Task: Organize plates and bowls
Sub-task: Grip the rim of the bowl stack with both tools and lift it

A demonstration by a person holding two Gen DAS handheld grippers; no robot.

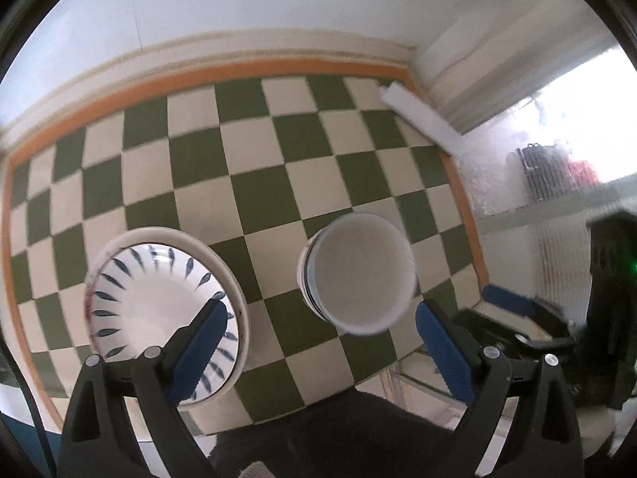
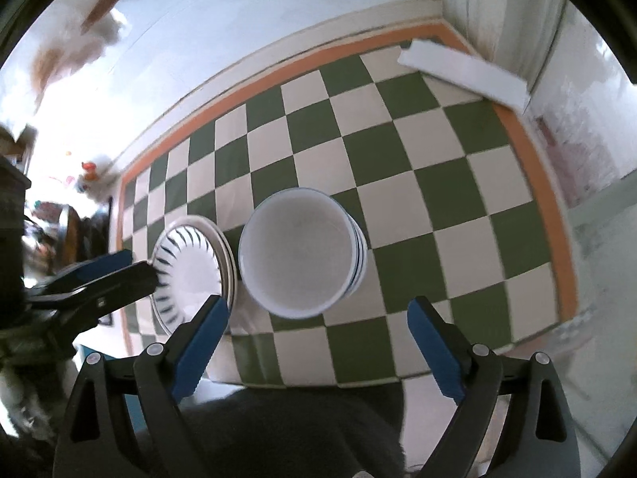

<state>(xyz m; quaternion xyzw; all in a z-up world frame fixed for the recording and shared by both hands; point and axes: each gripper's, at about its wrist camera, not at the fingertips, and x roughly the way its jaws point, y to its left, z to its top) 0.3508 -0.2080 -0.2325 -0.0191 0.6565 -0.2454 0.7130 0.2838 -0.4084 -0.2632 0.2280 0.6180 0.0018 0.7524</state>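
Checkered tablecloth (image 1: 258, 183), stacked plates (image 1: 167, 310), stacked empty bowls (image 1: 358, 275), both tongs open.

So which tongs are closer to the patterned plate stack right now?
Left. The left tongs hang over the plate stack, one finger crossing its rim. The right tongs sit beyond the bowl stack, farther away.

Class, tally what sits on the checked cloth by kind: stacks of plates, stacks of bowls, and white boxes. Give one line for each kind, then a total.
Stacks of plates: 1
Stacks of bowls: 1
White boxes: 1
Total: 3
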